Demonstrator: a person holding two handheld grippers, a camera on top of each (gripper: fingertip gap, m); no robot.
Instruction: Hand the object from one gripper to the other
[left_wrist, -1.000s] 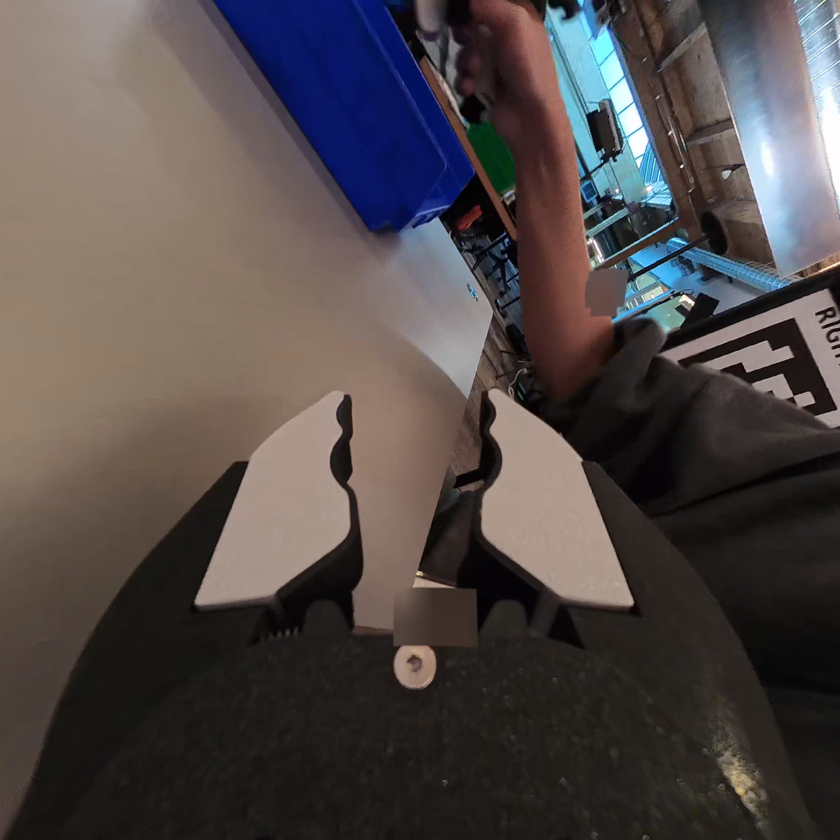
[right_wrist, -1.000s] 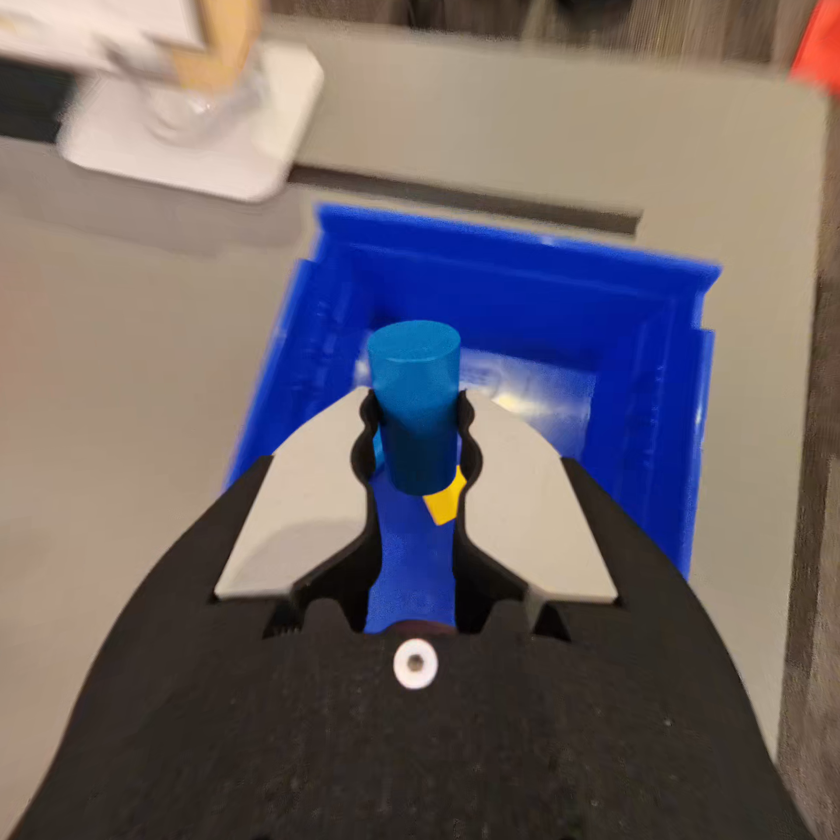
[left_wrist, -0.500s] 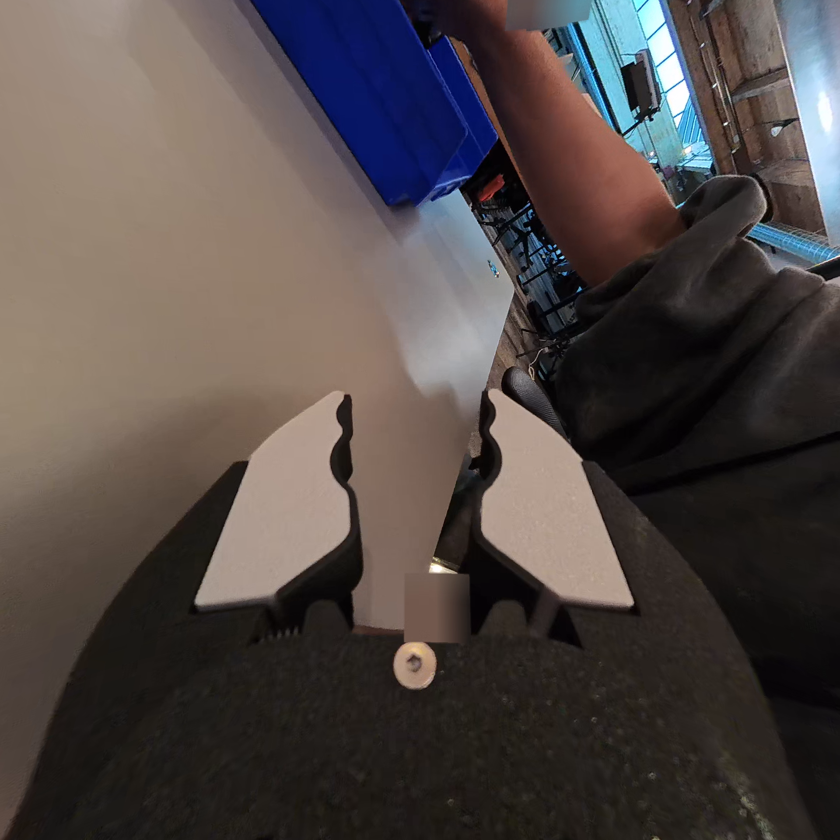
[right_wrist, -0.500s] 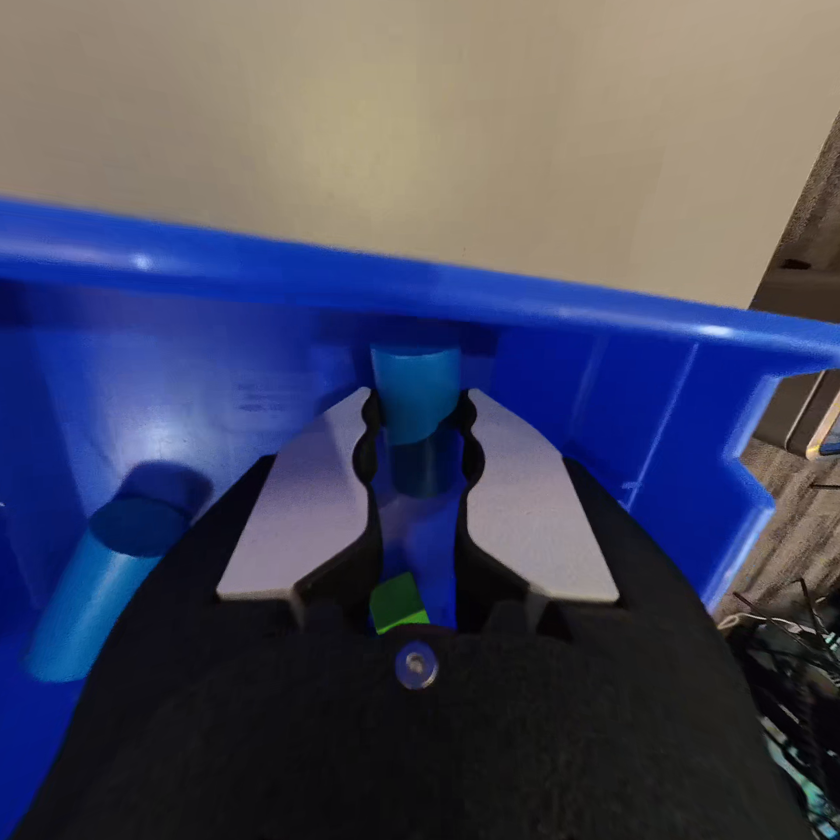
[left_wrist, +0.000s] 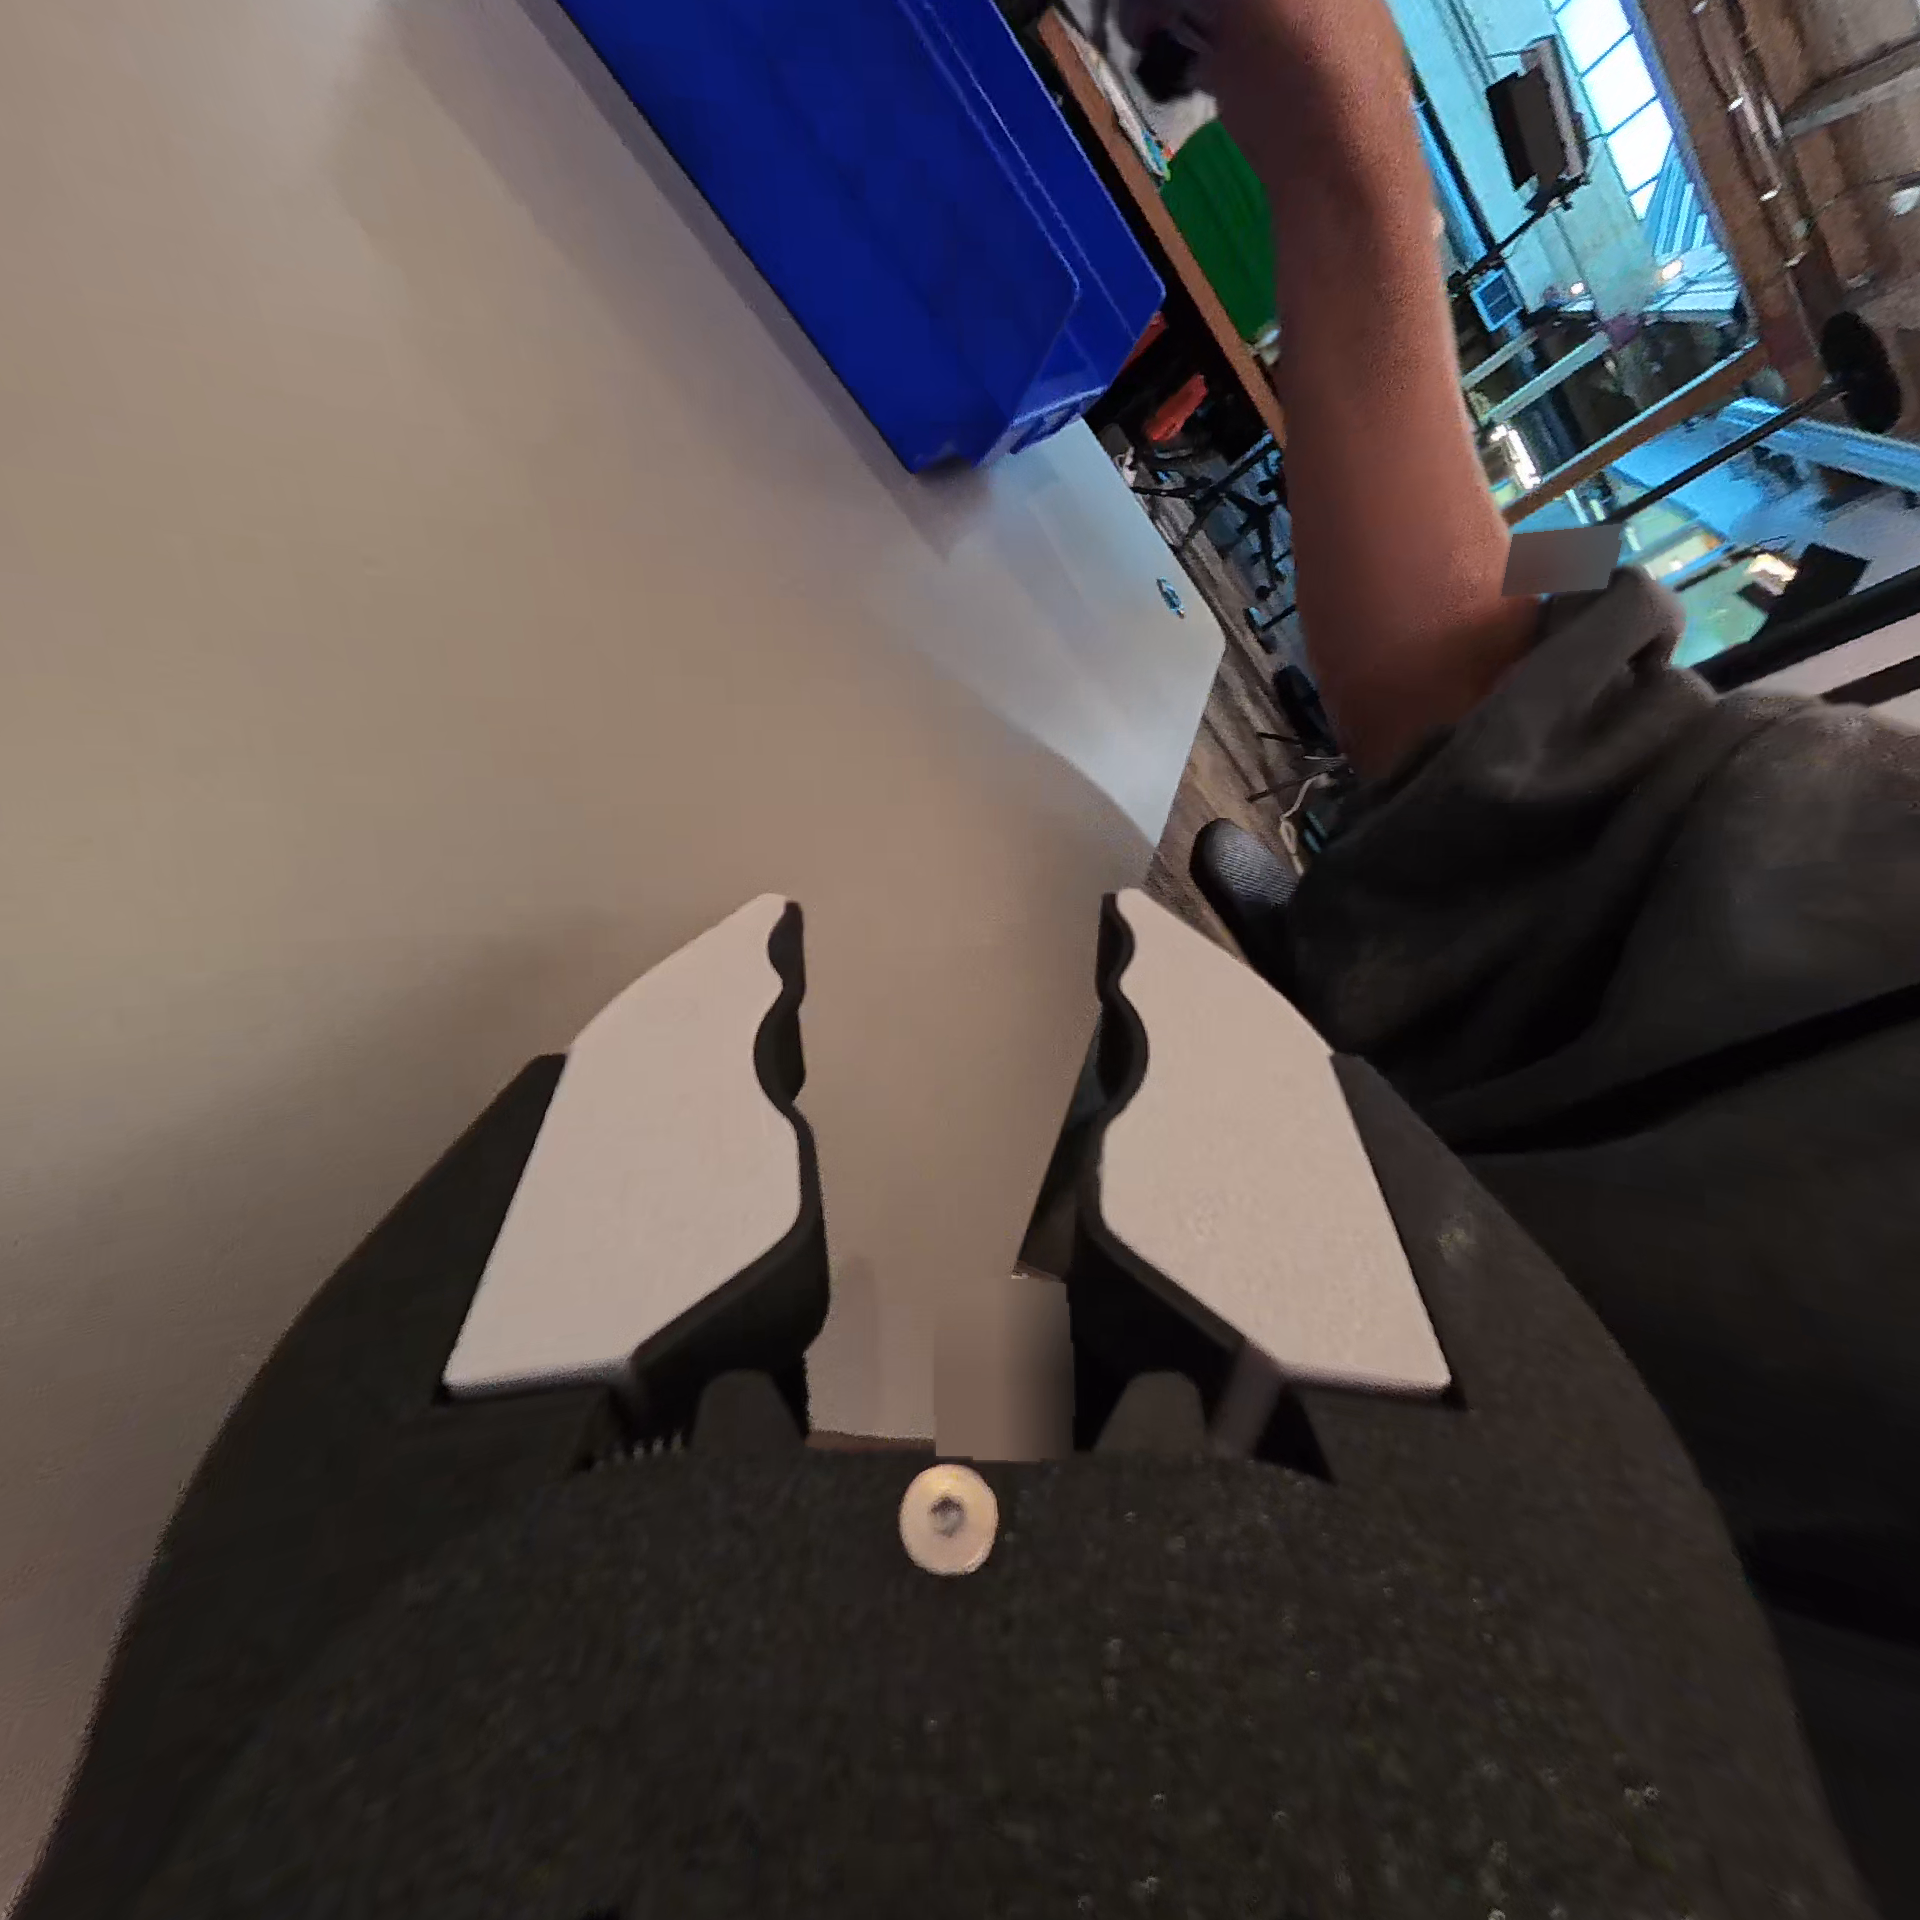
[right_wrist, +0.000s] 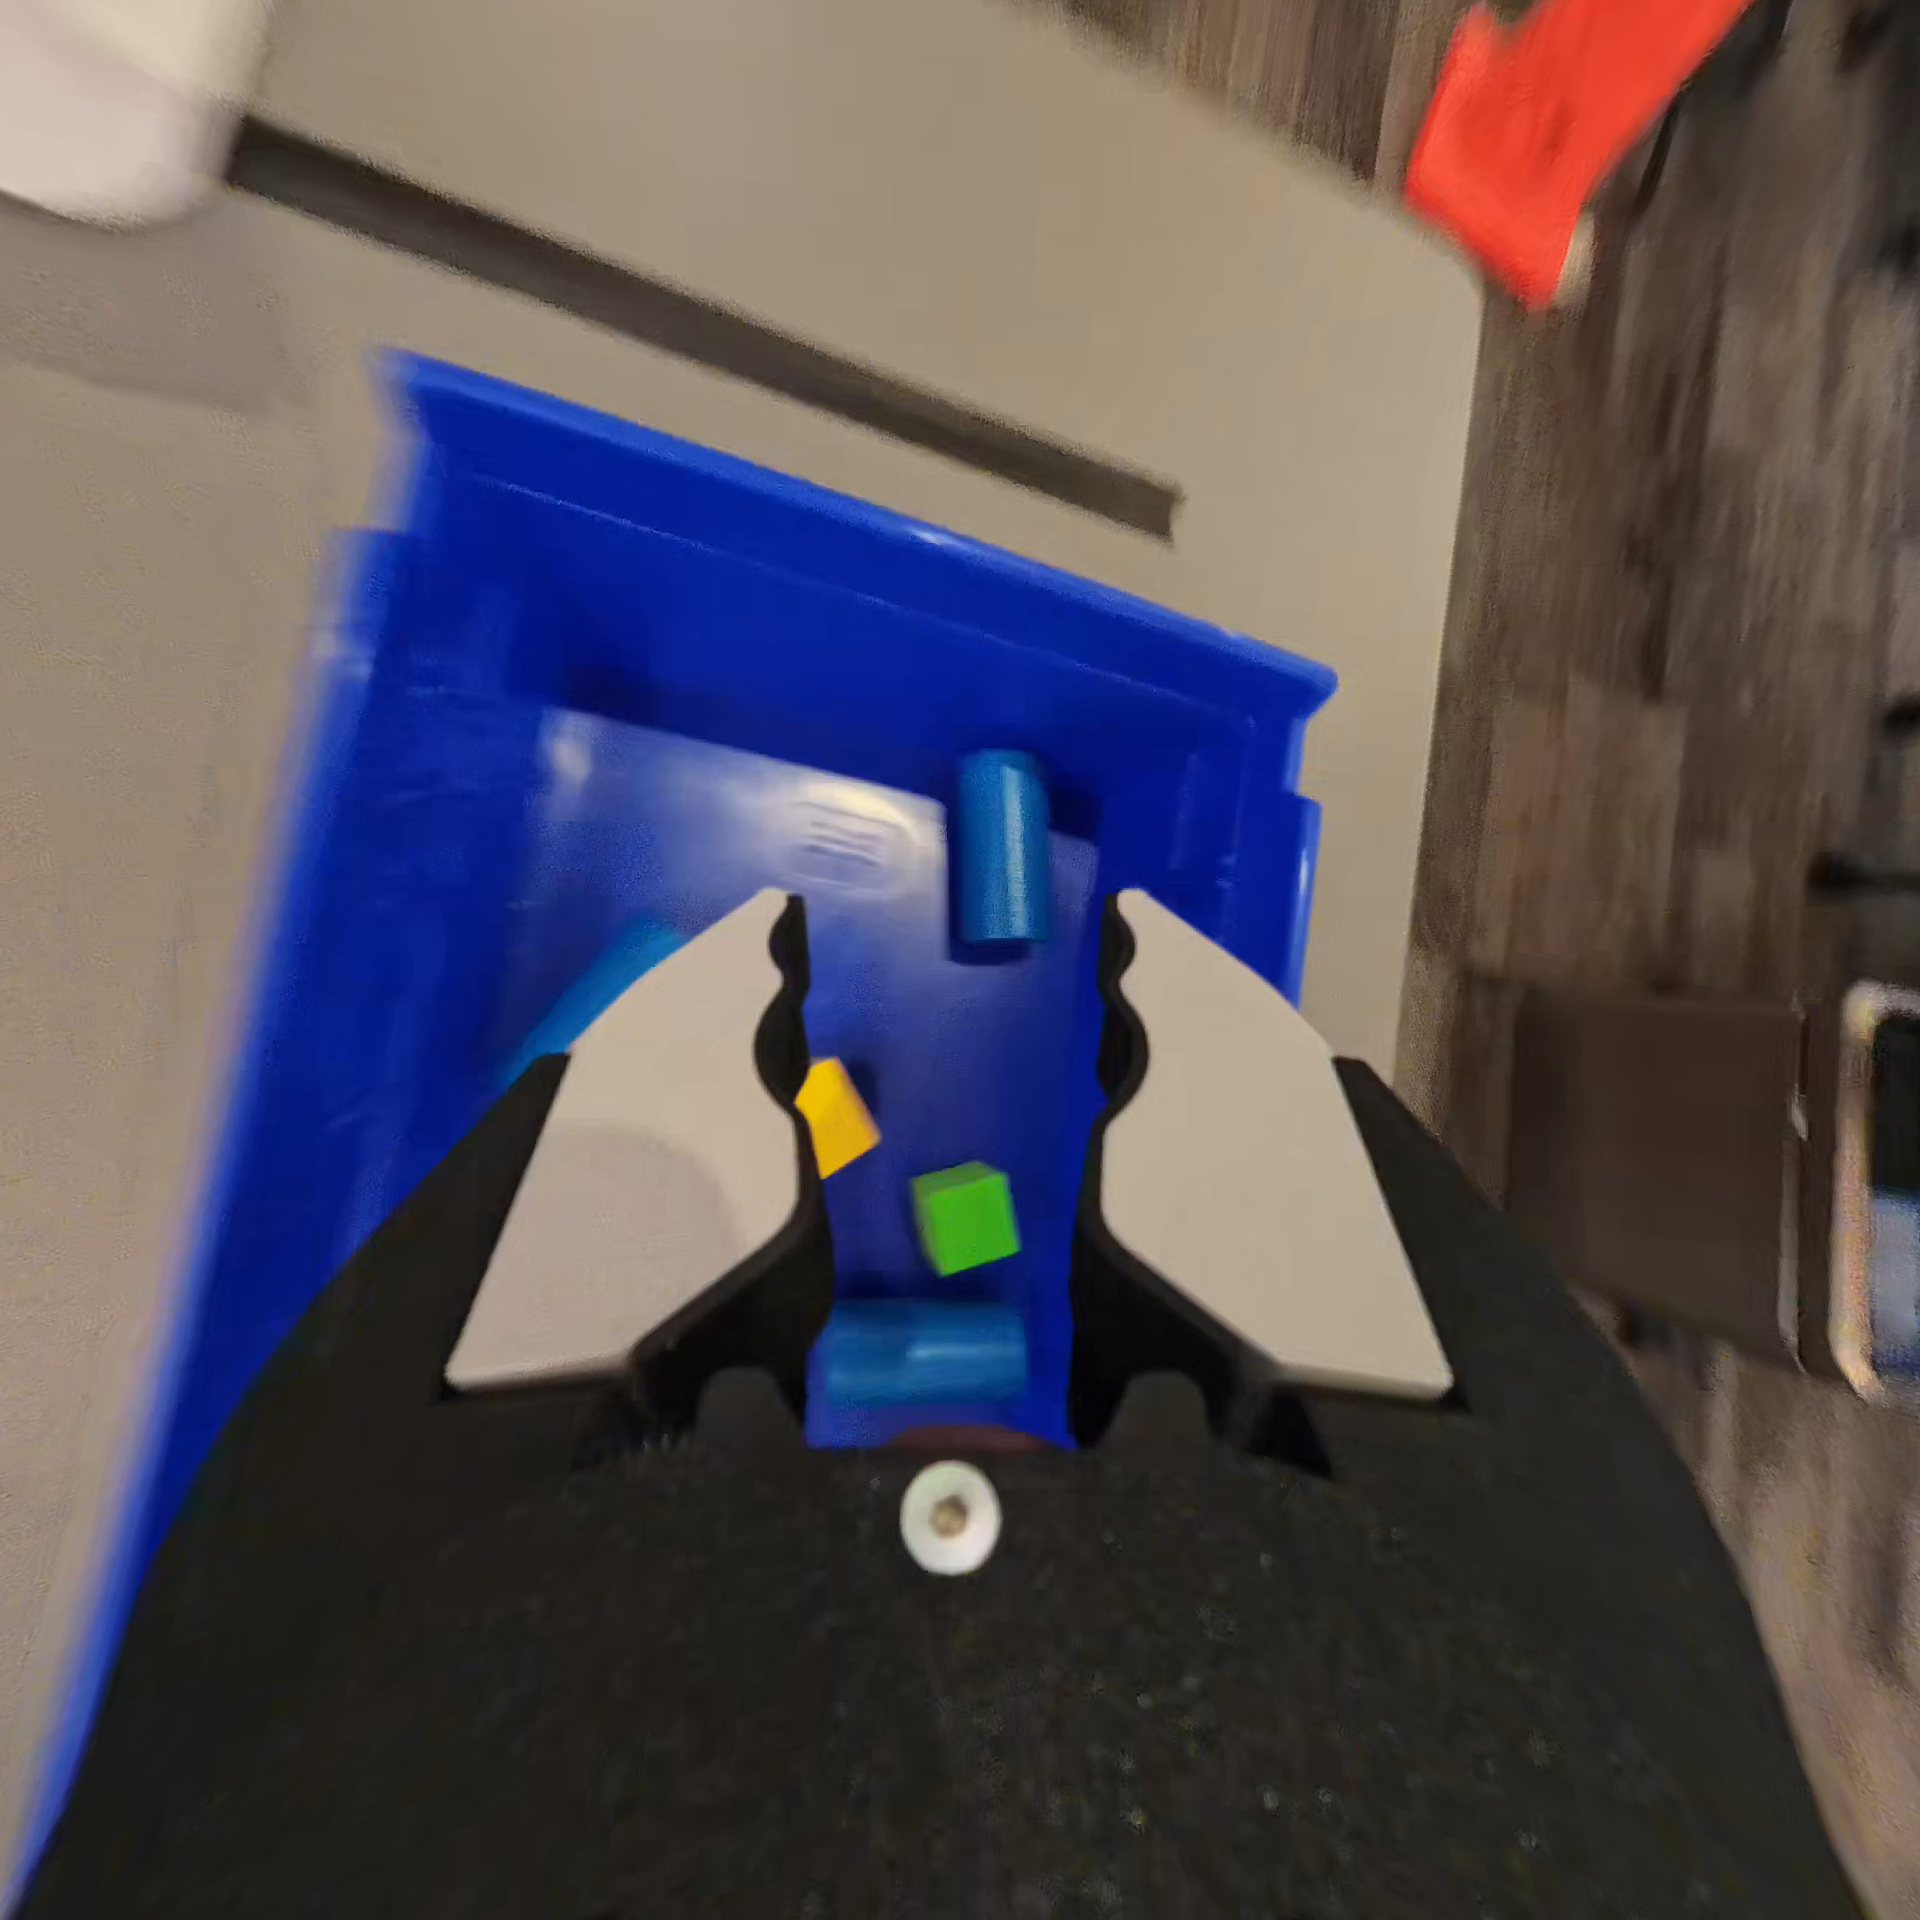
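Above blue bin (right_wrist: 436, 935), empty right gripper (right_wrist: 951, 925).

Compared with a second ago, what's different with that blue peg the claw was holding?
The right gripper has let go of the blue cylinder, which now lies on the floor of the blue bin; the gripper has opened and pulled back above the bin. The yellow block and green cube lie in the bin too. The left gripper stayed open and empty over the table.
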